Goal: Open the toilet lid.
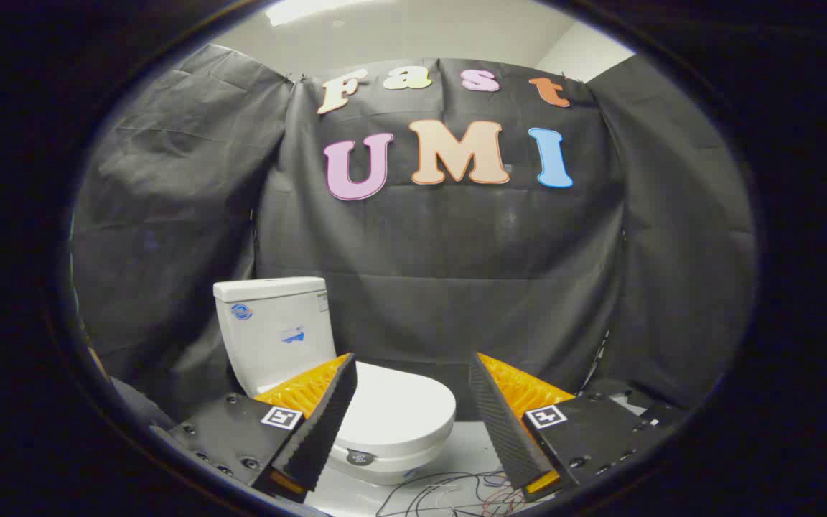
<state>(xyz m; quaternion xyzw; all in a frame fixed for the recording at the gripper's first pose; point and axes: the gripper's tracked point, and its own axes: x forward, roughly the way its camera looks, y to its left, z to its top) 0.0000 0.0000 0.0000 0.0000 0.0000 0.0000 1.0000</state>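
Toilet (291, 337): stands on the pale floor (471, 445) against the black booth wall, beyond the fingers and off toward the left one. Tank upright at the back.

Toilet lid (399, 409): down flat on the seat, closed. Its front edge curves toward the camera, and the left finger overlaps its near-left part in this view. Whether finger and lid touch cannot be told; they look apart.

Hand-held gripper (413, 424): fingers spread wide, nothing between them, nothing held. The lid sits mostly in the gap, nearer the left finger.

Loose wires (449, 495): a tangle on the floor just ahead of the fingers, in front of the bowl.

Risks, by judgement:
- Lid edge is thin and smooth; a finger hooked too shallow under it would likely slip off and let the lid drop back.
- The approach is off-centre; lifting from one side could twist the lid on its hinge.
- A low approach could snag the wires.
- Pushing past upright could knock the lid against the tank.
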